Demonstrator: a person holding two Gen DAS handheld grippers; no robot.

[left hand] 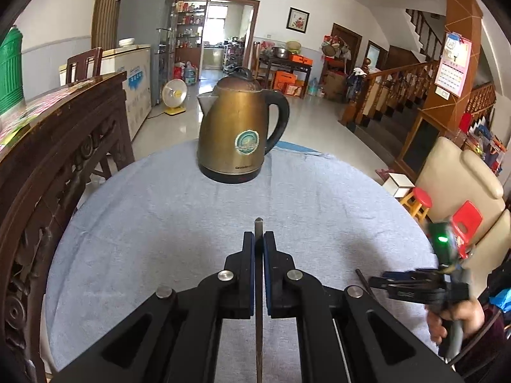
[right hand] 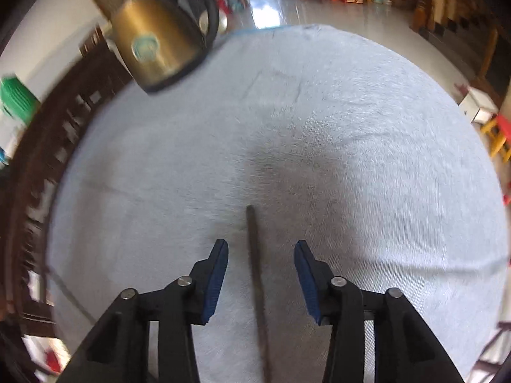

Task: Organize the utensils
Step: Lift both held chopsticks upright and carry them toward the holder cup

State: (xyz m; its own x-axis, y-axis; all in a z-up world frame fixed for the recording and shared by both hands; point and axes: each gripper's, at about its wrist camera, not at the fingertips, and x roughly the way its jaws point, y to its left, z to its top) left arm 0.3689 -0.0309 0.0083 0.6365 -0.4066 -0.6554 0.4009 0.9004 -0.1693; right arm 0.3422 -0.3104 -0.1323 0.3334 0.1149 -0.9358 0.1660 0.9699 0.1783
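Your left tongs [left hand: 259, 242] pinch one chopstick [left hand: 258, 226]; right tongs [right hand: 261, 249] gape wide, straddling the second chopstick [right hand: 255, 255] to grab it.

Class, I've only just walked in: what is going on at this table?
A person works two handheld grippers over a table under a grey cloth. The left gripper is shut on a thin metal utensil. The right gripper is open around a dark stick. A brass kettle stands untouched at the far edge.

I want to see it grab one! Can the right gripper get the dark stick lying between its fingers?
Probably yes: the right gripper is open, the dark stick lies between its fingers, and nothing blocks it.
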